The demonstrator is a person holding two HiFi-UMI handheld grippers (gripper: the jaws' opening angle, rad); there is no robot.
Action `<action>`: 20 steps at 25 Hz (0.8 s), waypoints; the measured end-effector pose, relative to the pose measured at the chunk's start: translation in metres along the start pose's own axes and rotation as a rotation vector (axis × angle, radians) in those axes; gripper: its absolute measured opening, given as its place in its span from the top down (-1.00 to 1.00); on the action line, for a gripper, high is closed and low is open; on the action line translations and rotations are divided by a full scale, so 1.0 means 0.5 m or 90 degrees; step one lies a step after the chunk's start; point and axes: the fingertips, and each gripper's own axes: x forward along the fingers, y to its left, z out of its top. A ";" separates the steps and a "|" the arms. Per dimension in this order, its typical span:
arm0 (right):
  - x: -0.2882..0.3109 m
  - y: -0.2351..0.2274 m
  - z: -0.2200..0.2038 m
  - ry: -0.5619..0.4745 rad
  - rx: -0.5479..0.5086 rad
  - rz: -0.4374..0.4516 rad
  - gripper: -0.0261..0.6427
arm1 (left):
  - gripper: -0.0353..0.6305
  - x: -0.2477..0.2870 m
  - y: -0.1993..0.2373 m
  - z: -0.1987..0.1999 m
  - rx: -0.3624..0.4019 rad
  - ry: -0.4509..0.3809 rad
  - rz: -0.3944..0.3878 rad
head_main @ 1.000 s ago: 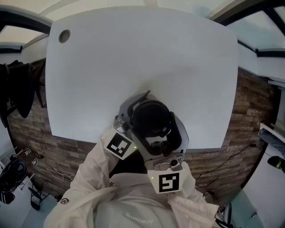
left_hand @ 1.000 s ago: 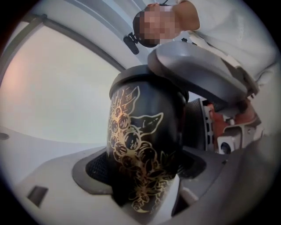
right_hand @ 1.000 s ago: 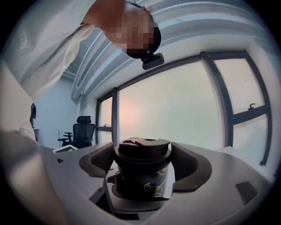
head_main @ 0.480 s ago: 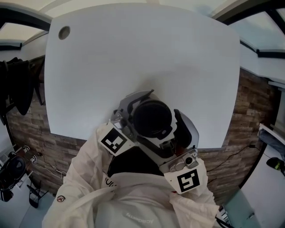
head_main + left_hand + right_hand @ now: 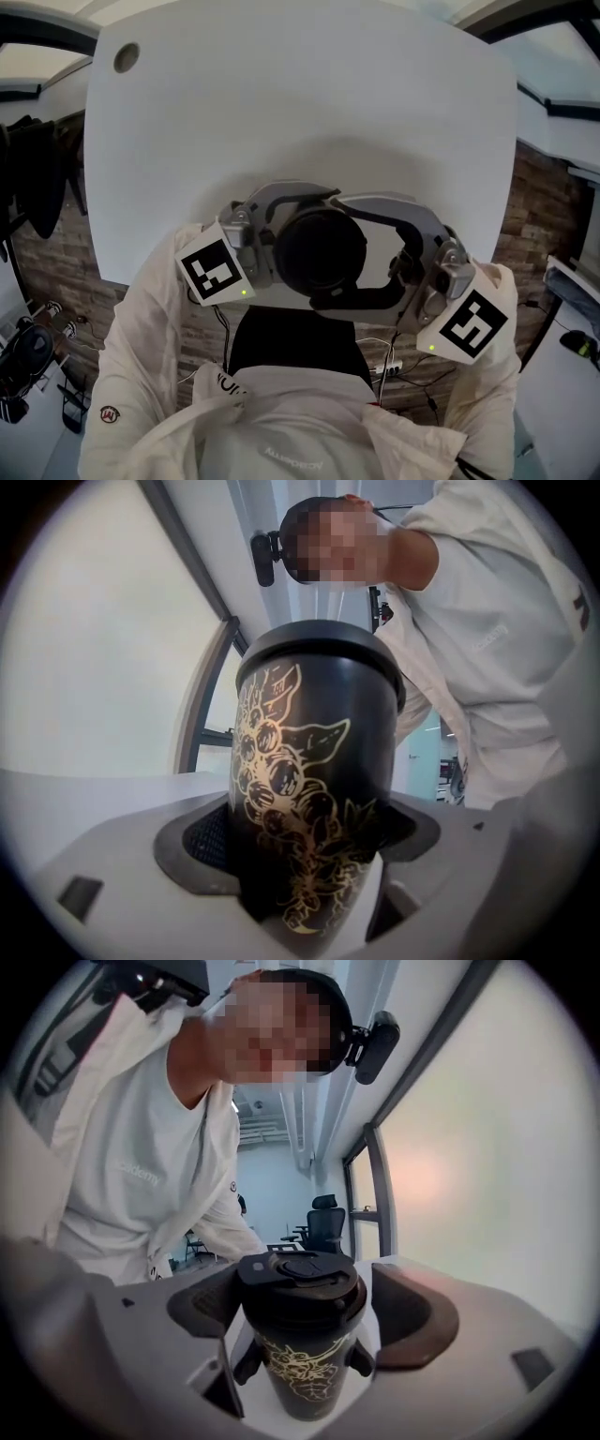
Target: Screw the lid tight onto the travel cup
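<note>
A black travel cup (image 5: 309, 761) with a gold pattern sits deep between the jaws of my left gripper (image 5: 305, 841), which is shut on its body. From above only its black lid (image 5: 322, 251) shows, over the near edge of the white table (image 5: 300, 112). The left gripper (image 5: 300, 248) comes in from the left. My right gripper (image 5: 330, 251) comes in from the right at lid height. In the right gripper view the lid (image 5: 298, 1279) lies between the jaws of the right gripper (image 5: 305, 1302), with thin gaps at the pads (image 5: 417, 1321). The cup's body (image 5: 300, 1368) shows below the lid.
A round cable hole (image 5: 126, 57) sits at the table's far left corner. Dark clothing (image 5: 37, 187) hangs off the table's left side. The person's white sleeves (image 5: 141, 375) fill the near side. An office chair (image 5: 323, 1215) stands far behind.
The right gripper swung from the cup's near side round to its right. The left gripper swung from the near left to the left. The cup stayed in the left jaws.
</note>
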 end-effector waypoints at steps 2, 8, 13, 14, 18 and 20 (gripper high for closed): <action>0.005 0.001 0.001 -0.006 0.002 0.010 -0.29 | -0.37 0.000 -0.001 0.001 -0.002 0.001 -0.013; 0.006 -0.007 0.002 -0.038 0.005 -0.085 -0.29 | -0.37 0.000 0.007 -0.006 -0.007 -0.006 0.034; 0.004 -0.024 0.014 -0.088 0.012 -0.333 -0.29 | -0.37 -0.008 0.034 -0.003 -0.035 -0.020 0.193; 0.002 -0.025 0.018 -0.096 0.019 -0.384 -0.29 | -0.37 -0.011 0.037 -0.001 -0.039 -0.019 0.225; -0.036 -0.023 0.021 -0.109 0.042 -0.580 -0.29 | -0.37 0.009 0.038 0.005 -0.036 -0.004 0.317; -0.045 -0.024 0.021 -0.110 0.046 -0.660 -0.29 | -0.37 0.013 0.043 0.007 -0.029 -0.001 0.357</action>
